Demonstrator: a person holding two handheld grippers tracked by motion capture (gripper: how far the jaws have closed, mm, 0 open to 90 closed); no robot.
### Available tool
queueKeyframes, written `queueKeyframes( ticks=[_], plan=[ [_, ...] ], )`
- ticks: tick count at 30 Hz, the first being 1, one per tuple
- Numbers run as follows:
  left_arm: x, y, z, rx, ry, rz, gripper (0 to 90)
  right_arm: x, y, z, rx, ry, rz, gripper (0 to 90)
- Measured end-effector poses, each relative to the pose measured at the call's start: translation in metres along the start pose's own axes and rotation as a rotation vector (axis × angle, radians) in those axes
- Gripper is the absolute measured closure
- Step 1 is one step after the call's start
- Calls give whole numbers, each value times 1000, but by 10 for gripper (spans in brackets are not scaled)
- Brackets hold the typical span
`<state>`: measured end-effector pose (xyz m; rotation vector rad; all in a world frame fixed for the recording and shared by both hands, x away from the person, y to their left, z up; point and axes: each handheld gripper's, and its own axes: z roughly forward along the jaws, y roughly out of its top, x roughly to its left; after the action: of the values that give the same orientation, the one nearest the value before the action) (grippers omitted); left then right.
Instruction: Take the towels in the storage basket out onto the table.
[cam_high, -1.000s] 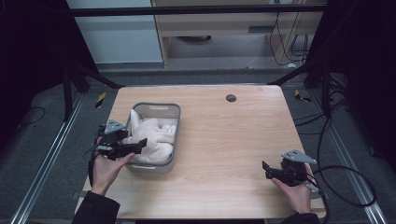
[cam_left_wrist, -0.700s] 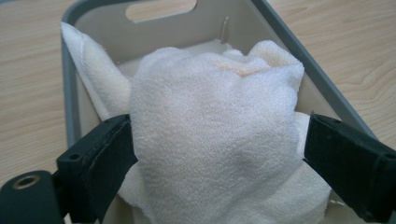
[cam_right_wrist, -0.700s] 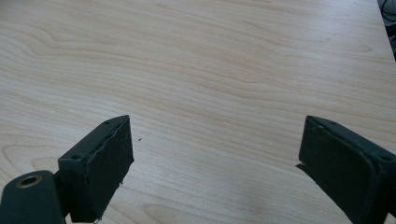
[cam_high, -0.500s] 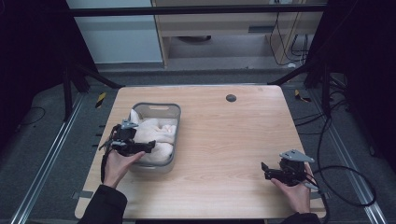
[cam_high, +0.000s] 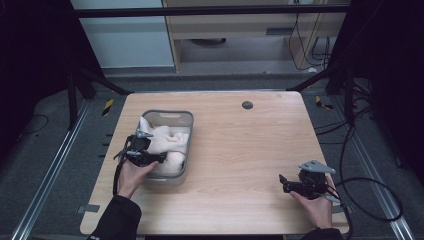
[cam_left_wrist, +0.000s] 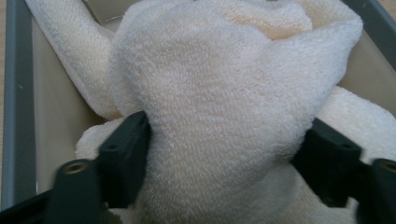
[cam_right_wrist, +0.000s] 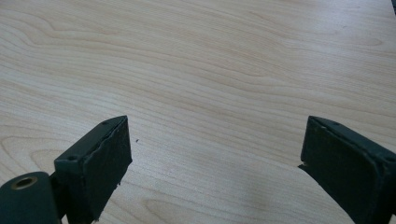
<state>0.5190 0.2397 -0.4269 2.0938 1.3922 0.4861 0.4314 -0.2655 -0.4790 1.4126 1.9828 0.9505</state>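
Two grippers at work. My left gripper (cam_high: 161, 158) is down in the grey bin (cam_high: 168, 114) at the table's (cam_high: 240, 150) left side; its jaws have just been closing and now pinch a thick fold of the cream towel (cam_left_wrist: 224, 107) heaped inside. Step in hand, I judge: seizing the towel for removal. Next calls for a straight lift, since the bin's walls stand close on both sides. My right gripper (cam_right_wrist: 215, 154) hovers near the table's near right corner, jaws spread and empty. Bare wood between bin and right gripper leaves ample room.
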Motion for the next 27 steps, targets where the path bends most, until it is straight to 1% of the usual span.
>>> queueKeyframes(
  ticks=[1, 2, 4, 7, 10, 13, 15, 16, 17, 18, 19, 20, 21, 23, 24, 26, 27],
  plan=[
    [1, 0, 0, 0, -4, -4, 369, 0, 0, 0, 0, 1, 0, 87],
    [2, 0, -1, 3, -10, -6, 479, 0, 0, 0, 3, 4, 4, 88],
    [3, 0, -2, 2, -20, -10, 546, 0, 0, 0, 4, 6, 1, 91],
    [2, -1, -4, -8, -26, -12, 624, 0, 0, 0, 5, 7, -1, 94],
    [1, -1, -8, -22, -25, -6, 674, 0, 0, 0, 3, 10, 2, 96],
    [1, 0, -11, -29, -30, -4, 692, -1, 0, 0, 2, 6, -7, 97],
    [1, 3, -22, -46, -45, -11, 696, -1, 0, 0, 2, 7, -5, 98],
    [1, 3, -22, -46, -45, -11, 698, -1, 0, 0, 2, 7, -5, 98],
    [2, 7, -31, -69, -56, -18, 699, -1, 0, 0, 2, 7, -6, 98],
    [2, 9, -36, -77, -60, -15, 700, -1, 0, 0, 3, 7, -6, 98],
    [2, 9, -36, -77, -60, -15, 701, -1, 0, 0, 3, 7, -6, 98],
    [1, 13, -47, -102, -64, -14, 701, -1, 0, 0, 2, 7, -6, 98],
    [1, 13, -47, -102, -64, -14, 701, -1, 0, 0, 2, 7, -6, 98],
    [0, 19, -58, -122, -64, -5, 702, -1, 0, 0, 3, 7, -6, 99],
    [0, 25, -69, -143, -65, 4, 704, -2, 0, 0, 2, 6, -6, 98],
    [0, 31, -80, -160, -72, 10, 706, -2, 1, 0, 2, 6, -6, 98],
    [0, 34, -86, -169, -73, 20, 707, -2, 1, 0, 2, 6, -6, 98]
  ],
)
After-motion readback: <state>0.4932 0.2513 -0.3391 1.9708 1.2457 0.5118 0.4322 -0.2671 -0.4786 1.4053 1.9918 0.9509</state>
